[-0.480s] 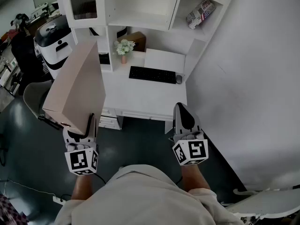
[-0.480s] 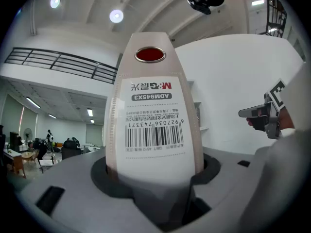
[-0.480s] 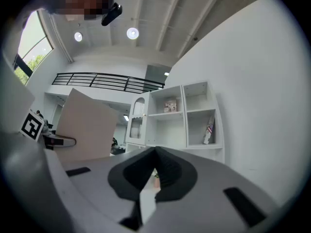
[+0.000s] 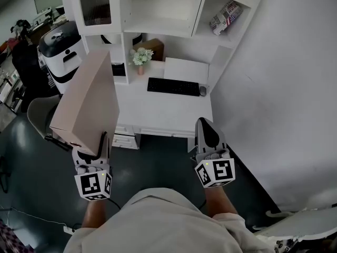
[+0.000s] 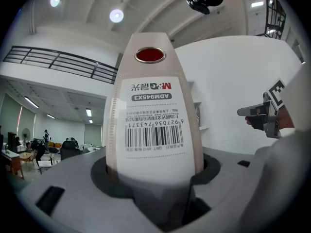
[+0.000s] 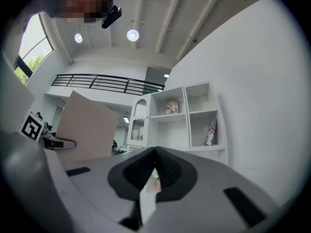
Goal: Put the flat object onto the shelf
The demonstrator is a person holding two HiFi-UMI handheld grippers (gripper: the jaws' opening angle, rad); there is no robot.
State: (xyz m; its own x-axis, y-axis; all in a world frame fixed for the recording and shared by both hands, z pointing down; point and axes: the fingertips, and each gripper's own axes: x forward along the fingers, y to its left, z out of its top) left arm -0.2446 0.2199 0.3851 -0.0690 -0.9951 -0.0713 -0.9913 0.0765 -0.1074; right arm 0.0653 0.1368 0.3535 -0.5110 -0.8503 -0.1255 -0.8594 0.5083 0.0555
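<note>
Pinching the flat box (image 4: 84, 101) by its lower edge, our left gripper (image 4: 98, 142) holds it upright, well short of the shelf (image 4: 163, 31); we judge it light, stiff and apt to swing, while our right gripper (image 4: 204, 128) has its jaws pressed together on nothing.

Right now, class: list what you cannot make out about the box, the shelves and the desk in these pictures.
1. Left gripper view: the box, held in the left gripper, hides most of the shelves behind it.
2. Head view: the shelves are cut off by the upper edge.
3. Head view: the print on the packet is too small to read.
</note>
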